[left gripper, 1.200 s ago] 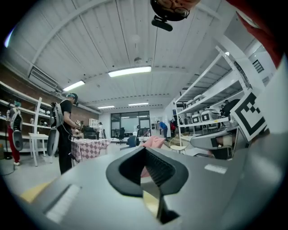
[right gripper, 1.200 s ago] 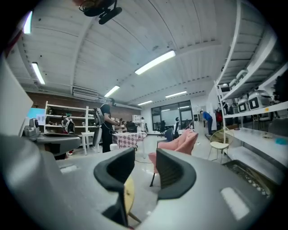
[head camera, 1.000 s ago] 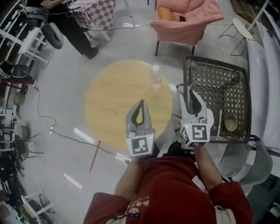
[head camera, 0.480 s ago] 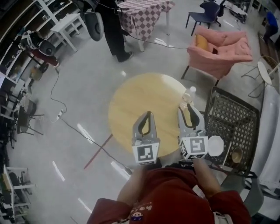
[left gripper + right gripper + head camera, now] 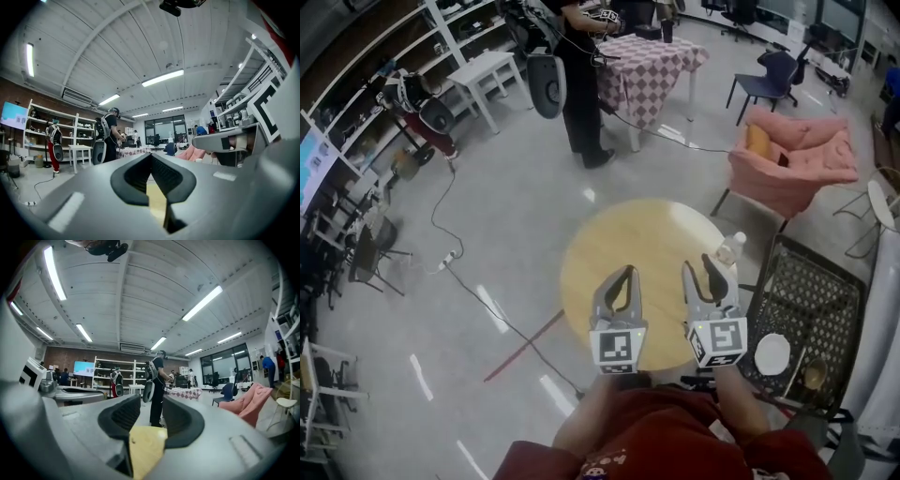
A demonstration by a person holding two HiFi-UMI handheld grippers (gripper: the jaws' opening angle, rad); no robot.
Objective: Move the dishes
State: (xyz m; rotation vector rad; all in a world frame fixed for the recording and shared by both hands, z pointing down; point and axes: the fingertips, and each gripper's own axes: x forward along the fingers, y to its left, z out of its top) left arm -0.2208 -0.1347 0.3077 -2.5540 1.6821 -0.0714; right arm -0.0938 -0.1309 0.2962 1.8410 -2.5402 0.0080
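Both grippers are swinging off the black mesh table (image 5: 825,286) and out over the round yellow table (image 5: 614,246); a second ago your right gripper (image 5: 706,272) was hanging over the mesh. Its jaws are standing wide with nothing between them. Your left gripper (image 5: 624,274) is pinched closed on nothing. The dishes, a white plate (image 5: 772,353) and a brown bowl (image 5: 814,375), are sitting on the mesh, behind and right of your right gripper. Neither is travelling with you, so this fits dishes just parked there or dishes waiting to cross.
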